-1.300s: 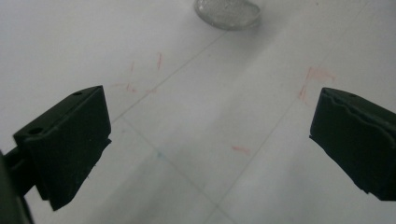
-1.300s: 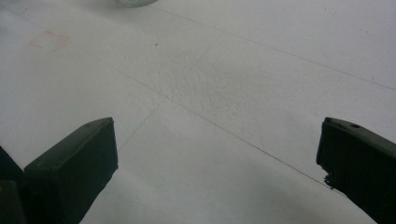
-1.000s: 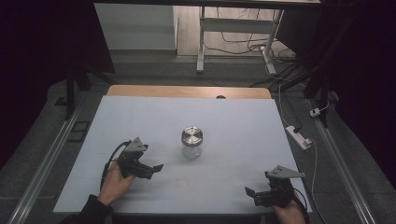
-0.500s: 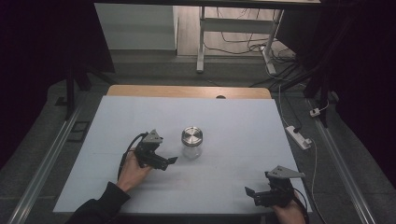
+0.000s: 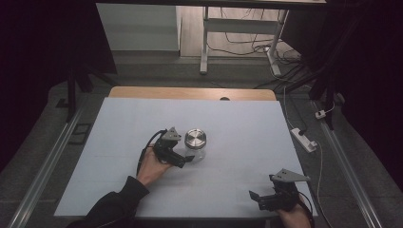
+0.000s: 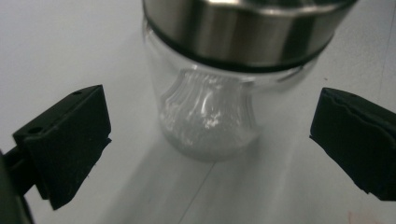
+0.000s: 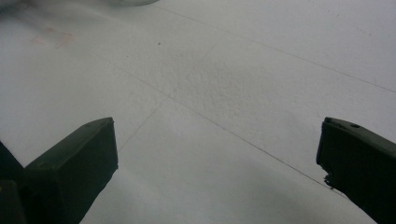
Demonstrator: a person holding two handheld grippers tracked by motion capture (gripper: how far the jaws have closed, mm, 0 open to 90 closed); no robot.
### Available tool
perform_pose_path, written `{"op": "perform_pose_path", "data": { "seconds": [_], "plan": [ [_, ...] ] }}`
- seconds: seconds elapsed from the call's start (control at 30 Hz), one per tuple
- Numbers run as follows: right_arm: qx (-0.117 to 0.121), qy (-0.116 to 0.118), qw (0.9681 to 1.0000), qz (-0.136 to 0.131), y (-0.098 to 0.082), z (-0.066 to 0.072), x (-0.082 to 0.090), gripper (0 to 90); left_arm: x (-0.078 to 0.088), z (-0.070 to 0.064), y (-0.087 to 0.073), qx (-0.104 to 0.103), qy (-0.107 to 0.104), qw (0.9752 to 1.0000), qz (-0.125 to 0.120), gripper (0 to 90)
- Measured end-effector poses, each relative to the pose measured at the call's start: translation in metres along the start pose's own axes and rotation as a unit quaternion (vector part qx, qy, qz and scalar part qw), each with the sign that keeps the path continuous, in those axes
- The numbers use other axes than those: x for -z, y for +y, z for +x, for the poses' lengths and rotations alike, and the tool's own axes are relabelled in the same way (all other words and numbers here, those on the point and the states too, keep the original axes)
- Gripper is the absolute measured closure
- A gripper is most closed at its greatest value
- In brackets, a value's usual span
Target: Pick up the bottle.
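A clear glass jar (image 5: 196, 147) with a brushed metal lid (image 5: 195, 138) stands upright near the middle of the white table (image 5: 237, 128). My left gripper (image 5: 186, 159) is right beside the jar on its left, open. In the left gripper view the jar (image 6: 210, 116) stands just ahead of the gap, its lid (image 6: 243, 28) above, and the two black jaws stand wide on either side without touching it. My right gripper (image 5: 255, 197) rests near the table's front right edge, open, with bare white table (image 7: 224, 93) between its jaws.
A wooden strip (image 5: 190, 92) runs along the table's far edge. A white power strip (image 5: 304, 139) lies on the floor to the right. A metal stand (image 5: 205, 38) and cables sit beyond the table.
My left gripper has moved right and forward from the table's left side up to the jar. The right gripper has stayed in place.
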State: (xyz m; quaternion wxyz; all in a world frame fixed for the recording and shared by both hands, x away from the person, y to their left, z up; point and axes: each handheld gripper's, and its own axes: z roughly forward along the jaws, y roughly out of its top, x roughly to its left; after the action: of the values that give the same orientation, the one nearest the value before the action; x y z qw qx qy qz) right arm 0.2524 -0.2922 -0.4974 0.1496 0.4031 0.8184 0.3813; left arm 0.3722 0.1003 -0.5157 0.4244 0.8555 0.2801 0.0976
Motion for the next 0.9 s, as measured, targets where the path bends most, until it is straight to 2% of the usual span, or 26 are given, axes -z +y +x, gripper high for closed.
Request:
{"op": "perform_pose_path", "data": {
  "seconds": [0.1,0.23,0.4,0.47,0.6,0.7,0.9],
  "plan": [
    [0.0,0.0,1.0,0.0,0.0,0.0,0.0,0.0,-0.009,-0.001,0.004,-0.01,0.001,0.9999,0.005,0.0],
    [0.0,0.001,1.0,-0.001,0.0,0.0,0.0,0.0,-0.019,-0.003,0.009,-0.014,0.01,0.9998,0.007,0.0],
    [-0.001,0.002,1.0,-0.002,0.0,0.0,0.0,0.0,-0.025,-0.002,0.012,-0.01,0.001,0.9999,0.012,0.0],
    [0.0,0.002,1.0,-0.002,0.0,0.0,0.0,0.0,-0.027,-0.003,0.012,-0.015,0.003,0.9998,0.016,0.5],
    [0.0,0.001,1.0,-0.002,0.0,0.0,0.001,0.0,-0.028,-0.005,0.012,-0.022,0.019,0.9994,0.019,5.5],
    [0.0,0.001,1.0,-0.002,0.0,0.0,0.0,0.0,-0.028,-0.005,0.011,-0.027,0.008,0.9995,0.017,14.3],
    [-0.002,0.0,1.0,-0.004,0.0,-0.001,0.001,0.0,-0.028,-0.006,0.01,-0.025,0.011,0.9995,0.014,15.4]
  ]
}}
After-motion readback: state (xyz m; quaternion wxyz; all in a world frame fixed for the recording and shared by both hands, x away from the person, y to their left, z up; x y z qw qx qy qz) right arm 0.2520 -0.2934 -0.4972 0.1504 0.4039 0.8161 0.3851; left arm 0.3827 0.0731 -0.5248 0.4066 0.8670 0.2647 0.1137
